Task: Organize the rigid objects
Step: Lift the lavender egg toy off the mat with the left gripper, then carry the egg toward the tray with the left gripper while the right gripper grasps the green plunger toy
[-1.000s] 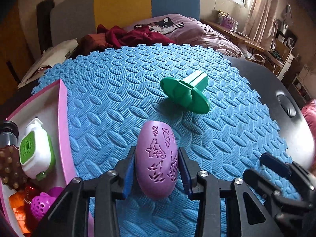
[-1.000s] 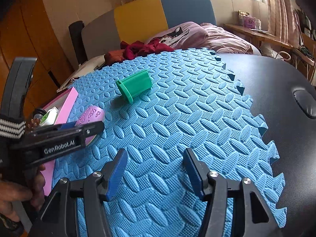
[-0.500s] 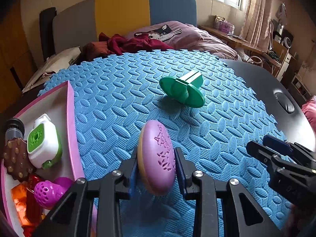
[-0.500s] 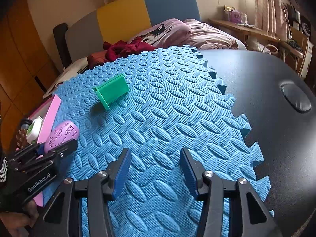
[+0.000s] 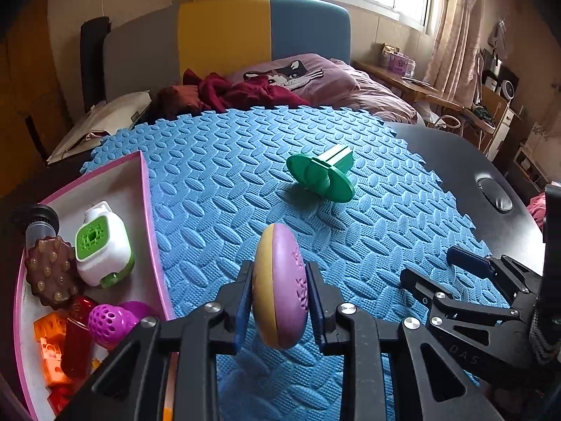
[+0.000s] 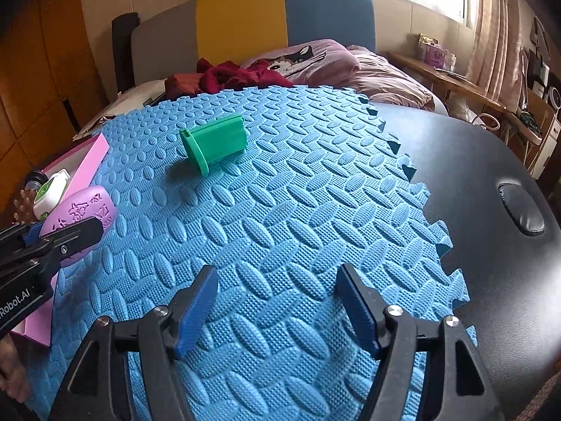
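With several toys already in the pink tray (image 5: 145, 189), the left gripper (image 5: 278, 298) jaws clamp the purple case (image 5: 280, 286) above the mat (image 5: 217, 189) beside it, while the right gripper (image 6: 277, 307) jaws are opening empty and the green piece (image 5: 320, 177) lies on the mat, still to be collected.

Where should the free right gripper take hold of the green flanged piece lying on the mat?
Probably across the ribbed stem of the green flanged piece, coming from above. It lies on its side on the blue mat, and the wide flange looks awkward to grip.
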`<state>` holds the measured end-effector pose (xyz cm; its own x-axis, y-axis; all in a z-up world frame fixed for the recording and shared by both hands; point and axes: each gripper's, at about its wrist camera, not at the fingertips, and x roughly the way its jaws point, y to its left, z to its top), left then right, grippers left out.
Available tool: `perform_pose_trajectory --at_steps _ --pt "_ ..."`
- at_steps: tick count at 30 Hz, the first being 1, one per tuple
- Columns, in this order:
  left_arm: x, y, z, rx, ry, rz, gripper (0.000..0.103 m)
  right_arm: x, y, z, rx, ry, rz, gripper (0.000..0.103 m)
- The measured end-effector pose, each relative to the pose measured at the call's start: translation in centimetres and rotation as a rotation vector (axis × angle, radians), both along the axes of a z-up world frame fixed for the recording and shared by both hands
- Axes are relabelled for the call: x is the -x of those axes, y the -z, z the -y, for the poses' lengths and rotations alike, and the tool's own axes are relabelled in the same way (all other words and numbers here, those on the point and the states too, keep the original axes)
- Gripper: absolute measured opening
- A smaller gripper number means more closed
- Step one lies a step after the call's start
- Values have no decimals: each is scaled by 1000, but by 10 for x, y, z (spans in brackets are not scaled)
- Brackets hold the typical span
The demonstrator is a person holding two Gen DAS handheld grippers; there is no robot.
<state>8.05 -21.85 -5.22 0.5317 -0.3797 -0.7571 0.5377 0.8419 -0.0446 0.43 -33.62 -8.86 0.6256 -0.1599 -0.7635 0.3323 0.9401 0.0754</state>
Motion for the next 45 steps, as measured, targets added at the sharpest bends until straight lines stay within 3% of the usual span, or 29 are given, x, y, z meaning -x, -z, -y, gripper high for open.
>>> perform_pose_trajectory --at_steps 10,12,14,17,24,26,30,33,37,40,45 --pt "-12 25 13 18 62 -135 29 4 -1 6 -40 -1 28 72" --pt "-12 25 14 23 72 -142 34 4 -1 7 -50 -1 34 72" --pt "-13 23 15 30 78 -155 48 5 -1 7 -56 -1 38 72" --pt "-14 22 18 -4 73 -141 52 6 -2 8 -68 -1 46 72" --pt "-21 25 28 -73 65 -117 52 8 -2 10 -89 -1 59 72" --pt "-20 26 33 -118 63 -81 44 8 -2 11 -93 -1 61 72" --pt "-12 26 31 -135 75 -31 44 8 -2 11 -90 -1 59 72" --pt "-6 17 21 -56 78 -43 44 8 -2 11 -90 0 56 72" --pt "6 -10 1 27 73 4 44 6 -5 17 -115 33 48 65" --pt "12 -28 -20 73 53 25 44 -8 -10 28 -240 33 53 48" --pt "18 -41 -54 116 -3 37 44 -42 -30 19 -275 9 130 49"
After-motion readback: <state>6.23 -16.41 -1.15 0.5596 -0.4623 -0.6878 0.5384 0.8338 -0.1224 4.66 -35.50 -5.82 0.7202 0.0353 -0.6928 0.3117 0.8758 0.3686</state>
